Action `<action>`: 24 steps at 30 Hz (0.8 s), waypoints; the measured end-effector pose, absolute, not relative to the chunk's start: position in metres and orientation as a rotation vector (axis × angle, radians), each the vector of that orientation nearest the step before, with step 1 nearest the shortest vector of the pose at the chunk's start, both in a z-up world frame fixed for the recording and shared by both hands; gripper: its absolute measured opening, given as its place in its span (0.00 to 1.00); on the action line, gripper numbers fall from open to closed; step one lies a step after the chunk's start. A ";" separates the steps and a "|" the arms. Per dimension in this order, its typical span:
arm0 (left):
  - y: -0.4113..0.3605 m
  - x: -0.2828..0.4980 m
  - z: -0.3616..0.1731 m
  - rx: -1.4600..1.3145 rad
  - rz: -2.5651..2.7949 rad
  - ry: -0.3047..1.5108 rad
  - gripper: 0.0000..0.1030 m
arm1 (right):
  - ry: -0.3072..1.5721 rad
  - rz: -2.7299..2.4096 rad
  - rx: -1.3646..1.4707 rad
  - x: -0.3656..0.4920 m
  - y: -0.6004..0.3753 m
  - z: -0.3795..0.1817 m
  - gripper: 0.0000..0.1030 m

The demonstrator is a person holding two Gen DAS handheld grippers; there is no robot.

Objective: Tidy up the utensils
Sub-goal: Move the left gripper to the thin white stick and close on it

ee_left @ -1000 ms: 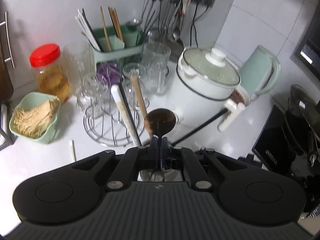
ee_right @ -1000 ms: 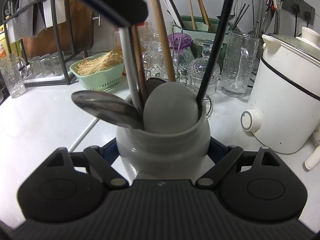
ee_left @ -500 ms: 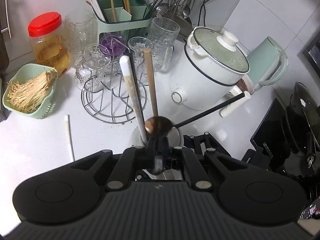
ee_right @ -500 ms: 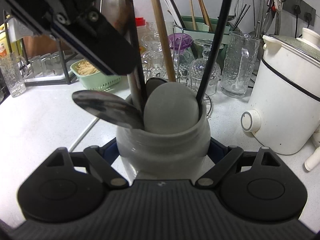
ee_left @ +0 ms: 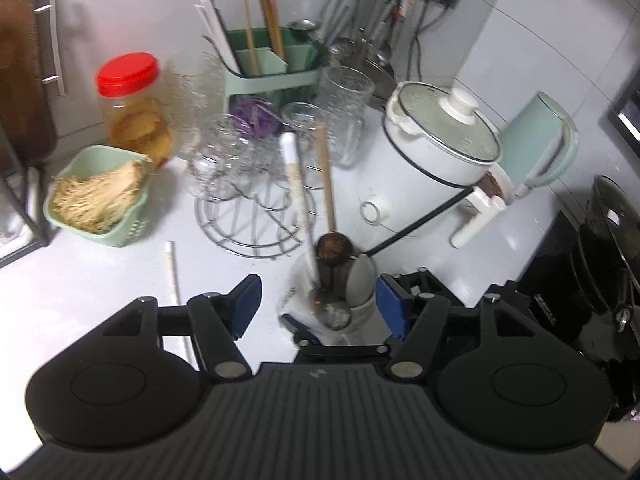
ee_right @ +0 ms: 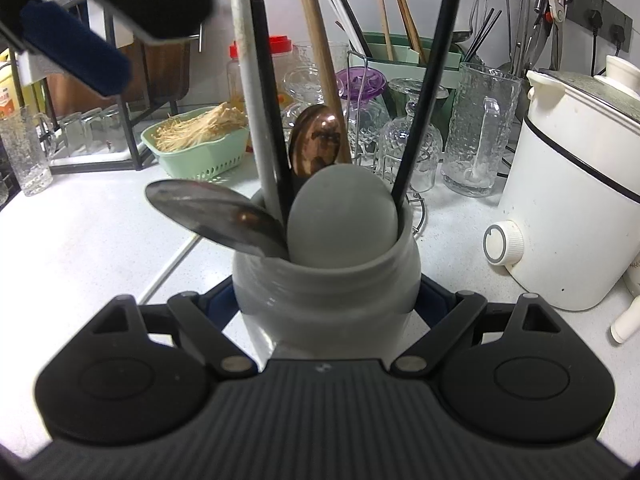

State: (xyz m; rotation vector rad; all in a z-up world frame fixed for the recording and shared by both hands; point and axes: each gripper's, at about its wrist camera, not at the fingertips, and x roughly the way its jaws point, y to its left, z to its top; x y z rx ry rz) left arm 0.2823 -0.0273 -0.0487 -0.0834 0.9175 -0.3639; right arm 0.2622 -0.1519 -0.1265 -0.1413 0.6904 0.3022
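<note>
1. Right gripper (ee_right: 326,300) first: its two blue-padded fingers are clamped on either side of the grey ceramic jar (ee_right: 326,288), so it's gripping the jar, dead centre and low in the right wrist view.
2. Left gripper (ee_left: 318,306): jaws have just been opening, and now the two blue pads (ee_left: 248,304) stand wide apart with nothing pressed between them. Looking down from the left wrist view, the jar (ee_left: 362,314) sits in the gap, closer to the right pad, no contact that I can see.
3. Stuff standing in the jar, counted from the right wrist view: one steel spoon (ee_right: 212,214) with its bowl hanging out over the left rim, one copper-coloured spoon (ee_right: 318,142) bowl-up at the back, one grey spatula head (ee_right: 342,216) up front, plus four long handles (one whitish, two black, one wooden (ee_right: 316,40)) poking up out of frame.
4. One loose white chopstick-looking stick (ee_left: 174,276) lies flat on the white counter (ee_left: 80,280), just left of the left gripper's left pad. Can't tell exactly what it is.
5. Further out: a green basket of enoki mushrooms (ee_right: 200,146) at mid left, one red-lidded jar (ee_left: 132,108), a wire rack of upside-down glasses (ee_left: 240,168), a green utensil caddy (ee_left: 272,68) with chopsticks in the upper middle, one white electric pot (ee_left: 436,152) on the right.
</note>
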 end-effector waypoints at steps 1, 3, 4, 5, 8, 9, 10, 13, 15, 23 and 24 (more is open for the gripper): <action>-0.024 0.280 -0.049 -0.086 -0.347 0.913 0.67 | 0.689 0.305 -0.143 0.262 -0.152 -0.127 0.88; -0.016 0.278 -0.051 -0.095 -0.304 0.911 0.67 | 0.689 0.306 -0.142 0.263 -0.152 -0.127 0.88; -0.012 0.276 -0.052 -0.102 -0.283 0.910 0.67 | 0.690 0.306 -0.143 0.263 -0.152 -0.127 0.88; -0.008 0.274 -0.053 -0.107 -0.264 0.905 0.67 | 0.692 0.306 -0.143 0.264 -0.151 -0.127 0.88; 0.004 0.268 -0.056 -0.110 -0.197 0.891 0.67 | 0.701 0.310 -0.145 0.266 -0.151 -0.126 0.88; 0.009 0.265 -0.057 -0.118 -0.179 0.890 0.67 | 0.706 0.310 -0.145 0.267 -0.151 -0.125 0.88; 0.013 0.262 -0.059 -0.126 -0.171 0.888 0.67 | 0.711 0.310 -0.146 0.267 -0.151 -0.125 0.88; 0.025 0.252 -0.065 -0.135 -0.140 0.874 0.67 | 0.729 0.308 -0.149 0.270 -0.150 -0.123 0.88; 0.031 0.248 -0.074 -0.130 -0.098 0.884 0.67 | 0.739 0.302 -0.146 0.272 -0.149 -0.123 0.88; 0.058 0.222 -0.125 -0.221 0.013 0.927 0.63 | 0.767 0.280 -0.142 0.274 -0.146 -0.122 0.88; 0.058 0.220 -0.131 -0.226 0.025 0.936 0.61 | 0.767 0.279 -0.141 0.274 -0.146 -0.122 0.88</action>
